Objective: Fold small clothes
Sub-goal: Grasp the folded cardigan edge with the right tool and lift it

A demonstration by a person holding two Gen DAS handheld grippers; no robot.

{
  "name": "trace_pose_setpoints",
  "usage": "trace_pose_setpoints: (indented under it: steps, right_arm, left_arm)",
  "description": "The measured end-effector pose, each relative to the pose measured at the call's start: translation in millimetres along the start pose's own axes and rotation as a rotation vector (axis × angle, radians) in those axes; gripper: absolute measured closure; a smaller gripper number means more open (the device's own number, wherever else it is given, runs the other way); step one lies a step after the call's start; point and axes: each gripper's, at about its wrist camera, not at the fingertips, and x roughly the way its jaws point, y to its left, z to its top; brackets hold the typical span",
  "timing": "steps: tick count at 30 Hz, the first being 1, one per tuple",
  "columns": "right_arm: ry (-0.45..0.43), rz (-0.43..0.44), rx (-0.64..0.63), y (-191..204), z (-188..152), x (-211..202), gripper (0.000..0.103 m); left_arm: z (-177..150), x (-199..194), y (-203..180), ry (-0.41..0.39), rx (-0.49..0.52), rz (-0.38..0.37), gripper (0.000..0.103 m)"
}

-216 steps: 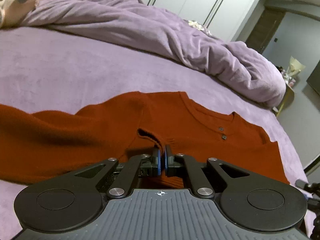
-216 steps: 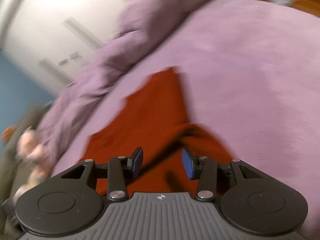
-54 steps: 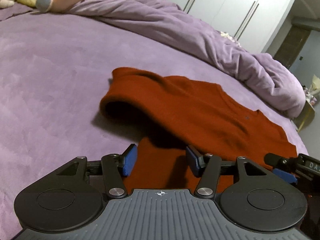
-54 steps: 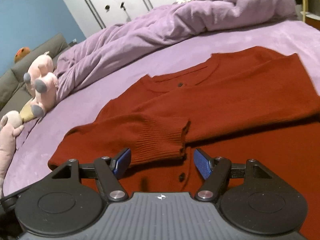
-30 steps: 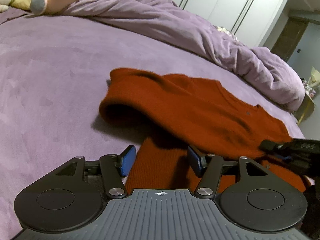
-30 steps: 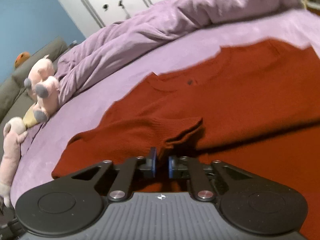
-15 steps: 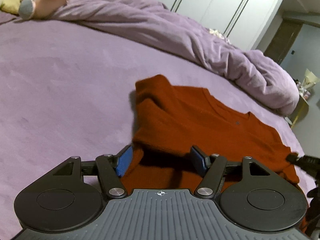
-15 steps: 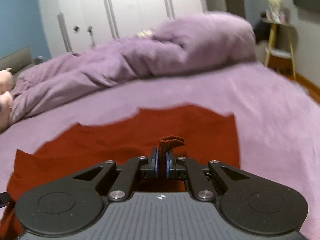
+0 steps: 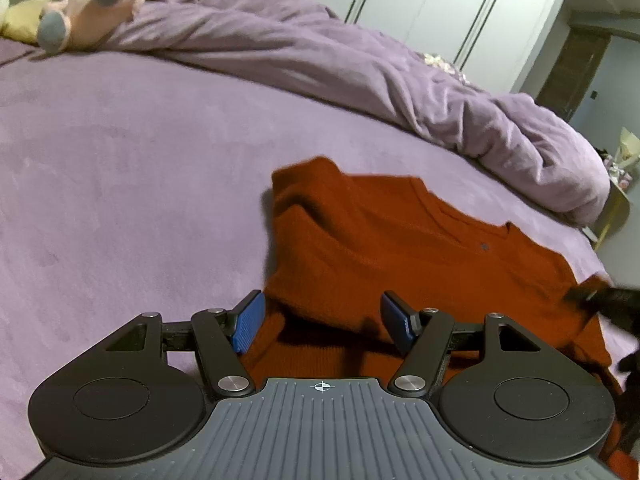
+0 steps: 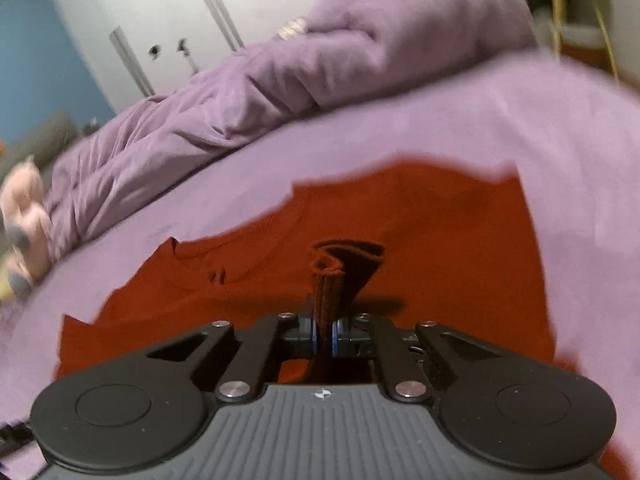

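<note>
Pinching the sweater's cuff [image 10: 334, 268], the right gripper [image 10: 324, 334] is pressed tight on it. The left gripper [image 9: 326, 322] is spread wide above the red sweater [image 9: 400, 248], holding nothing.

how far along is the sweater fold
Partly done: one side of the red sweater already lies folded over its body. In hand: the right tool is shut on a cuff; the left tool is open. Left: laying that sleeve down and folding the body.
</note>
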Motion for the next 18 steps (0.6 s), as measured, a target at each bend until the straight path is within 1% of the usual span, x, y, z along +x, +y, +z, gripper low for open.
trace_pose_setpoints:
  steps: [1,2,3,4,5,6,7,9,10,11,13,16,17,18]
  right_arm:
    - [-0.079,0.008,-0.006,1.7,8.0,-13.2,0.098]
    - [-0.156,0.027,0.028,-2.8,14.9,-26.8,0.098]
    - [-0.199,0.022,0.062,-8.7,18.7,-32.8,0.098]
    - [-0.214,-0.012,0.072,-14.5,20.5,-33.5,0.098]
    - [-0.191,-0.058,0.056,-20.0,20.0,-28.3,0.097]
    - [-0.135,-0.102,0.043,-25.7,17.2,-17.3,0.097]
    - [-0.062,-0.117,0.053,-33.7,11.9,-5.2,0.097]
    - [0.034,-0.122,0.076,-47.2,-0.2,9.5,0.097]
    - [0.066,-0.129,0.075,-51.7,-5.5,13.7,0.097]
    - [0.076,-0.123,0.077,-55.5,-10.0,13.7,0.097]
    - [0.039,-0.110,0.067,-56.7,-12.6,6.9,0.097]
    - [-0.079,-0.150,-0.021,-48.0,-7.5,-2.4,0.097]
    - [-0.106,-0.162,-0.042,-46.7,-6.6,-4.4,0.097]
    - [-0.103,-0.169,-0.052,-46.1,-5.0,-3.2,0.097]
  left_arm:
    - [0.8,-1.8,-1.2,-0.010,0.007,-0.001,0.034]
    - [1.8,-3.4,-2.7,-0.020,0.018,0.000,0.033]
    - [2.7,-3.5,-4.3,-0.027,0.028,0.003,0.032]
    - [3.6,-2.6,-5.2,-0.030,0.037,0.006,0.031]
    - [4.0,-0.3,-6.2,-0.028,0.042,0.010,0.031]
    - [4.1,2.7,-7.0,-0.020,0.041,0.014,0.031]
    - [4.3,6.1,-7.3,-0.004,0.032,0.017,0.031]
    - [3.4,10.4,-7.3,0.015,0.016,0.008,0.031]
    - [2.7,10.7,-7.2,0.017,0.017,0.007,0.031]
    - [2.5,10.7,-7.6,0.015,0.025,0.010,0.031]
    - [3.4,9.8,-9.3,0.001,0.047,0.024,0.031]
    - [8.9,11.5,-11.6,-0.011,0.053,0.032,0.031]
    - [11.4,12.6,-13.2,-0.014,0.051,0.032,0.031]
    - [13.9,13.7,-14.8,-0.017,0.048,0.031,0.031]
